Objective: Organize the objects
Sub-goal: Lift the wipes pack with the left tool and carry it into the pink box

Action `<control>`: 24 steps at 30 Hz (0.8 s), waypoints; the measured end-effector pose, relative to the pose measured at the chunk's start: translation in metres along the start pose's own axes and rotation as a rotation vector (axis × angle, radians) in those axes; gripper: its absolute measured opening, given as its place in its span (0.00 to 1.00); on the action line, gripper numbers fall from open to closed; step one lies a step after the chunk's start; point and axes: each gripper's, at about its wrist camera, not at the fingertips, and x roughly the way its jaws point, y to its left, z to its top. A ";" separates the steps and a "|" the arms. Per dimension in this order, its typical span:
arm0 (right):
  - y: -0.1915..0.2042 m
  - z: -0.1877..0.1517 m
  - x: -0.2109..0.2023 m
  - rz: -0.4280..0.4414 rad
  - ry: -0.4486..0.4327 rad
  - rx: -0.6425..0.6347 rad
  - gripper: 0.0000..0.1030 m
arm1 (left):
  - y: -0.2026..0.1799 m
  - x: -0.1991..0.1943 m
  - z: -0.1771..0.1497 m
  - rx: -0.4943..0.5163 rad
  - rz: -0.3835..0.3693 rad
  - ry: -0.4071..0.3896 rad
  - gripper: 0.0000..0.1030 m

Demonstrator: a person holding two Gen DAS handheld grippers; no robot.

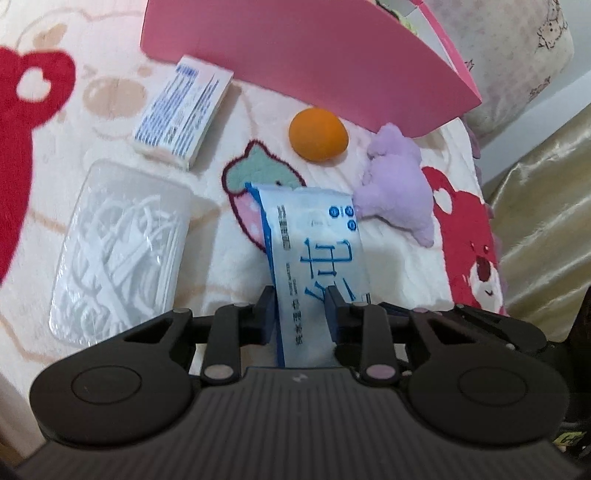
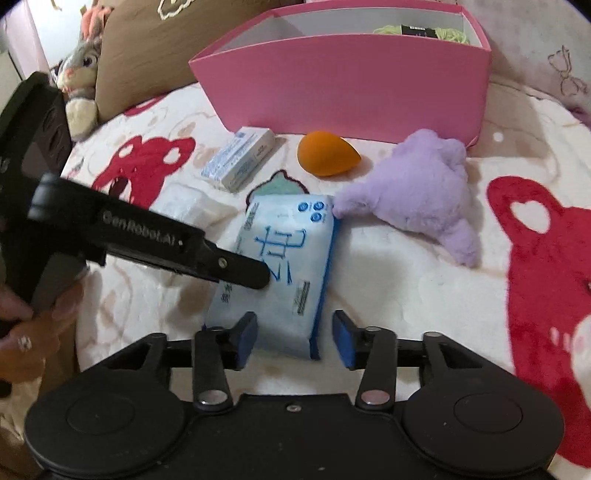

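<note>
My left gripper is shut on a blue-and-white wipes pack, gripping its near end just above the blanket. In the right wrist view the same pack lies tilted, with the left gripper's finger on it. My right gripper is open, its blue pads either side of the pack's near end. An orange makeup sponge, a purple plush and a small white-and-blue box lie in front of the pink box.
A clear plastic case of white floss picks lies at the left. A bear-print blanket covers the surface. A rabbit plush and a brown cushion sit at the back left. A green item lies inside the pink box.
</note>
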 end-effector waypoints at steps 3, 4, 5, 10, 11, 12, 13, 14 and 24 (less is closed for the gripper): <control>0.006 0.000 0.008 0.015 -0.006 -0.015 0.58 | -0.004 -0.001 0.001 0.018 0.042 -0.030 0.22; 0.012 -0.001 0.013 -0.006 -0.009 -0.032 0.58 | -0.004 0.000 0.002 0.016 0.049 -0.030 0.22; 0.019 -0.001 0.015 -0.028 -0.015 -0.056 0.58 | -0.004 0.000 0.002 0.004 0.055 -0.030 0.21; 0.032 -0.006 0.016 -0.057 -0.033 -0.097 0.69 | -0.006 -0.001 0.003 -0.019 0.056 -0.021 0.21; 0.031 -0.006 0.016 -0.055 -0.035 -0.097 0.72 | -0.008 -0.001 0.004 -0.014 0.061 -0.021 0.21; 0.030 -0.006 0.015 -0.054 -0.034 -0.096 0.75 | -0.008 -0.002 0.003 -0.013 0.063 -0.021 0.21; 0.031 -0.006 0.017 -0.053 -0.032 -0.099 0.77 | -0.009 -0.002 0.003 -0.015 0.063 -0.023 0.21; 0.033 -0.005 0.018 -0.054 -0.027 -0.104 0.82 | -0.009 -0.003 0.002 -0.017 0.059 -0.026 0.21; 0.044 -0.009 0.006 -0.085 -0.033 -0.146 0.79 | -0.017 -0.013 -0.009 0.064 0.016 -0.038 0.24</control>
